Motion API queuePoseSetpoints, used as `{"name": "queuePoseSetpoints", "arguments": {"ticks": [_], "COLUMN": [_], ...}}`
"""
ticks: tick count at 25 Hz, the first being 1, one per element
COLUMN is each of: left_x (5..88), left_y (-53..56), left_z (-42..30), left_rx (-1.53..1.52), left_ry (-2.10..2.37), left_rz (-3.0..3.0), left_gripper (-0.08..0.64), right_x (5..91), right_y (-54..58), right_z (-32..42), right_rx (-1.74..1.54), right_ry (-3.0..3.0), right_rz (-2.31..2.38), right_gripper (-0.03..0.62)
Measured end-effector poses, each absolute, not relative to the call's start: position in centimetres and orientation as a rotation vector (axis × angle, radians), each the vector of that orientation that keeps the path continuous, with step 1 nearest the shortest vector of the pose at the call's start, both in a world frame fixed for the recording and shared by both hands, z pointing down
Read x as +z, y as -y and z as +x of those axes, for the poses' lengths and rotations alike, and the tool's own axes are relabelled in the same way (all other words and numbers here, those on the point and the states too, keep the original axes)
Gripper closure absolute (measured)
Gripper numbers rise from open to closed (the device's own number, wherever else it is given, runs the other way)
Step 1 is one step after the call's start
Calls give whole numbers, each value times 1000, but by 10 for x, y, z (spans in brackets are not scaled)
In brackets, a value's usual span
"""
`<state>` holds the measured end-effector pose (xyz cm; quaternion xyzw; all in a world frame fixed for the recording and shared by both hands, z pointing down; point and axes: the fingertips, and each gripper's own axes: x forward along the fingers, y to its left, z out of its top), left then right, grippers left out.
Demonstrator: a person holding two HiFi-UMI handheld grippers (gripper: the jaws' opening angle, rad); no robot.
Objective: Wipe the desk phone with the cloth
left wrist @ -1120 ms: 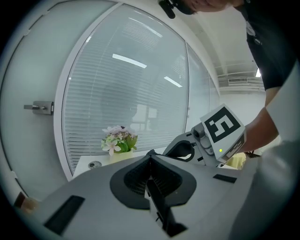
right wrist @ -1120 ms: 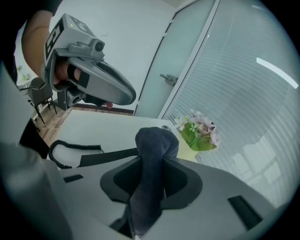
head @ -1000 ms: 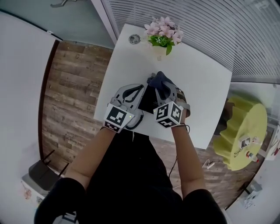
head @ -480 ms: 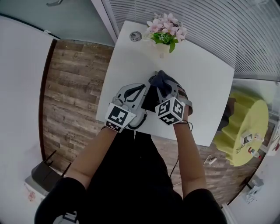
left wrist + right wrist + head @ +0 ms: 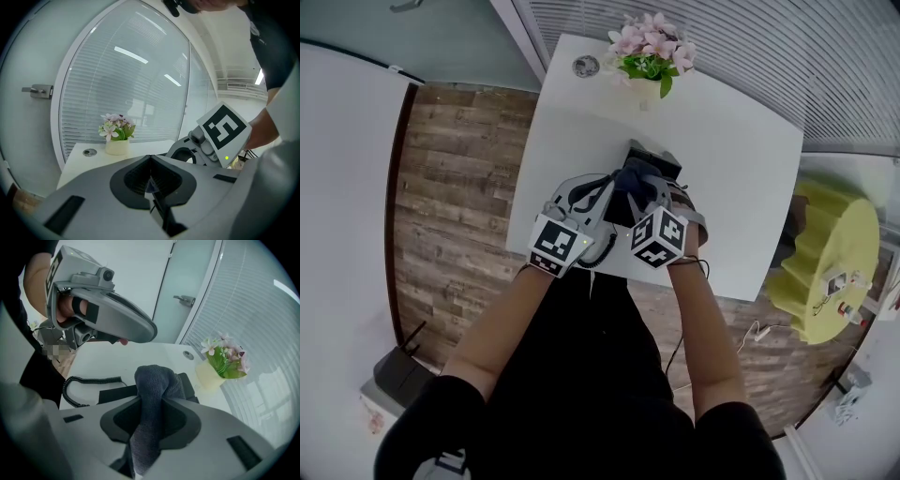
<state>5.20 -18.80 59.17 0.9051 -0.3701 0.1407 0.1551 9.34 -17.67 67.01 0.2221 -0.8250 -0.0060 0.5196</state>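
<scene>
Right gripper (image 5: 151, 401), clenching the cloth (image 5: 157, 378), is drawing it back over the desk phone (image 5: 654, 157), uncovering its far end: wiping is progressing. Left gripper (image 5: 150, 164) is idling closed, empty.

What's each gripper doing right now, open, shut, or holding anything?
Left gripper: jaws shut, nothing between them.
Right gripper: jaws shut on the cloth.

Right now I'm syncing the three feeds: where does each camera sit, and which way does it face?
Head view: on the person's head, facing down at table, left gripper, right gripper, forearms.
Left gripper view: rides left gripper, faces flowers over shut jaws.
Right gripper view: rides right gripper, faces phone; jaws grip cloth.
Shared: flowers.
</scene>
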Motion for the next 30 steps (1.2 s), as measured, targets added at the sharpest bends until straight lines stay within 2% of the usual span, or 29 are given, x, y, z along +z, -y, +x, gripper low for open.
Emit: {"name": "queuePoseSetpoints", "arguments": {"ticks": [14,26,30], "left_x": [629,630,617], "left_y": [147,124,126], "left_z": [54,56,55], "left_rx": [496,532,530], "left_ry": [1017,972,969], "left_rz": [2534,2517,2540], "left_gripper": [549,549,549], "right_x": [701,725,709], "right_y": [107,54,54], "right_z": [77,66,71], "right_rx": [89,158,201], "right_ry": [1972,1948,1978], "right_rz": [360,223,275], "right_gripper": [480,480,479]}}
